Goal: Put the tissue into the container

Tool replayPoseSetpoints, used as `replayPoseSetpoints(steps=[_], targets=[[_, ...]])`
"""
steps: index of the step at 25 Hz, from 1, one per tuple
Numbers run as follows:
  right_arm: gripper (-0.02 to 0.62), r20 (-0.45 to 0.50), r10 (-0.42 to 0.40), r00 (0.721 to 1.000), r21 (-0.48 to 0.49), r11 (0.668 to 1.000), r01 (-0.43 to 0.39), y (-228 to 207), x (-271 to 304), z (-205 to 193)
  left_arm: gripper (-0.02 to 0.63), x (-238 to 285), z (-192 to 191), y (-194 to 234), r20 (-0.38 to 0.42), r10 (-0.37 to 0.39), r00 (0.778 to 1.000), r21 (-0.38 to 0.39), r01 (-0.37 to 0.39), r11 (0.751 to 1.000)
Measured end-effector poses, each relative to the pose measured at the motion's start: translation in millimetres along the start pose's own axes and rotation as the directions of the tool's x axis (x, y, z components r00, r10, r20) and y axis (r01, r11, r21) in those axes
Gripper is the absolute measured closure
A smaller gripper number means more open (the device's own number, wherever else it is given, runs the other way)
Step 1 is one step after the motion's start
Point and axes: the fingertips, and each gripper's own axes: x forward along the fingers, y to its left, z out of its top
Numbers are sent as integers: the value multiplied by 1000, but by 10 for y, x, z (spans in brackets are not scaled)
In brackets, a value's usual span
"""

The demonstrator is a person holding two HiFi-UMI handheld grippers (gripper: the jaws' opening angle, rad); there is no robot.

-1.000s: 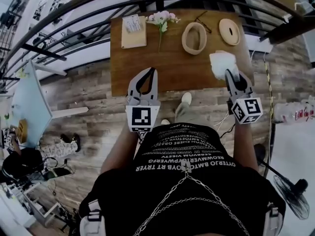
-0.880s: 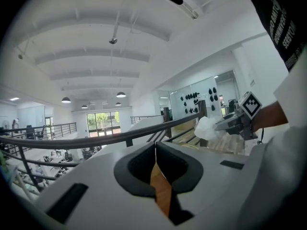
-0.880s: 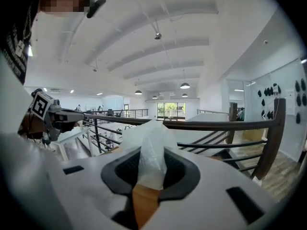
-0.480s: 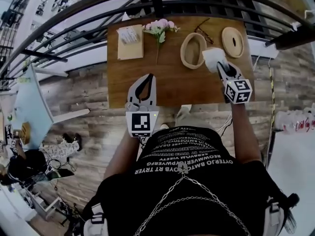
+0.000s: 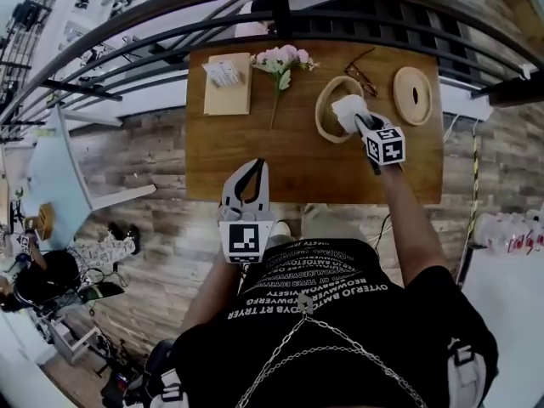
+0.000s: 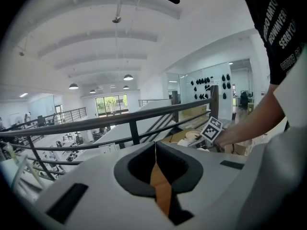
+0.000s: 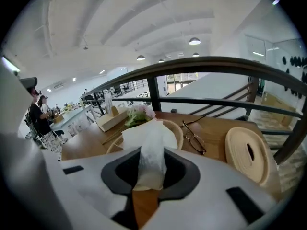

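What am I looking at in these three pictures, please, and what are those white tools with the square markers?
There is no robot here: a person holds a two-jaw tool in each hand. The head view looks down from a camera on the person's head. The other two views ride on the tools and look along their jaws. The right hand-held gripper is shut on a white tissue, right at the oval container. The left hand-held gripper is shut and empty, near the table's front edge. Also on the table are a tissue box, flowers, glasses and a lid.
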Motion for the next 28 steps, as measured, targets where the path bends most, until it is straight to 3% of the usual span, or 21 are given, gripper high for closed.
replayPoseSetpoints(steps=[4, 8, 11, 12, 13, 14, 22, 25, 28], targets=[[508, -77, 7, 997, -30, 1000, -10, -10, 333, -82, 575, -9, -123, 48, -44, 29, 999, -9, -30, 1000], [503, -177, -3, 984, -182, 983, -30, 116, 618, -174, 575, -10, -164, 37, -51, 33, 998, -1, -33, 999], [457, -215, 7, 977, -273, 960, -67, 227, 679, -247, 575, -31, -146, -18, -40, 22, 999, 6, -22, 1000], [393, -212, 13, 977, -280, 957, -74, 243, 659, -246, 575, -49, -140, -40, -33, 16, 999, 8, -16, 1000], [324, -201, 15, 979, -277, 958, -71, 242, 619, -227, 575, -71, -139, -60, -27, 10, 1000, 9, -10, 1000], [311, -180, 11, 984, -266, 962, -60, 230, 560, -193, 575, -99, -143, -71, -21, 3, 1000, 8, -3, 1000], [311, 44, -46, 998, -144, 988, 52, 391, -457, 114, 575, -437, -191, 25, 25, -11, 1000, 3, 11, 1000], [355, 159, -65, 985, -85, 993, 79, 535, -1008, 251, 575, -581, -80, 54, 75, -26, 997, 0, 26, 1000], [441, 279, -100, 955, -60, 991, 121, 713, -1594, 383, 575, -762, 35, 108, 124, -40, 992, -8, 41, 999]])
